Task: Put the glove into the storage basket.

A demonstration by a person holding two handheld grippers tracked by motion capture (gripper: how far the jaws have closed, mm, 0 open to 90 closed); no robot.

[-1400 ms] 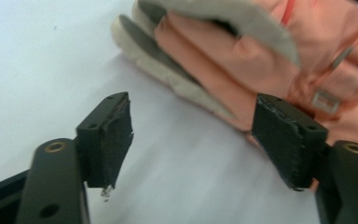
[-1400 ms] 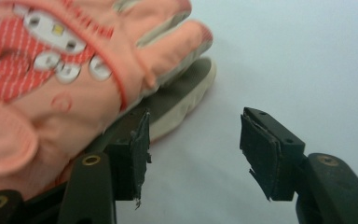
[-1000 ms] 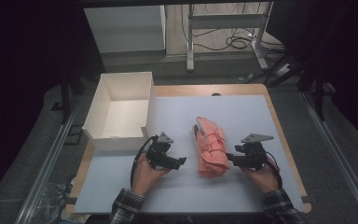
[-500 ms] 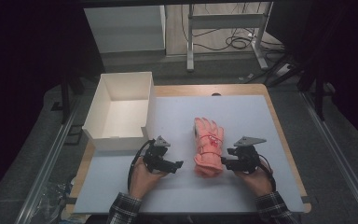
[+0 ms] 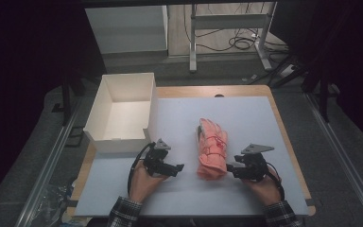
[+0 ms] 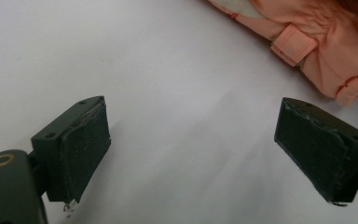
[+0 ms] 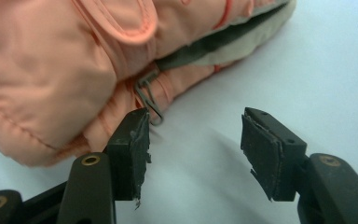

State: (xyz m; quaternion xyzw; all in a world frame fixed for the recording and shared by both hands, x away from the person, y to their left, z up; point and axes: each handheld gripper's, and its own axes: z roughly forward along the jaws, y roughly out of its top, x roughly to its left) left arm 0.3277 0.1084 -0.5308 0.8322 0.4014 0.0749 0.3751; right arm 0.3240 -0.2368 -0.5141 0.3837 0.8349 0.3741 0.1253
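Glove [image 7: 60, 60] fingertips cut off, R view

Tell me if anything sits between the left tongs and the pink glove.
Nothing visible does. The left tongs stand open beside the pink glove, with only bare white table mat between them; the left gripper view shows empty mat between its pads.
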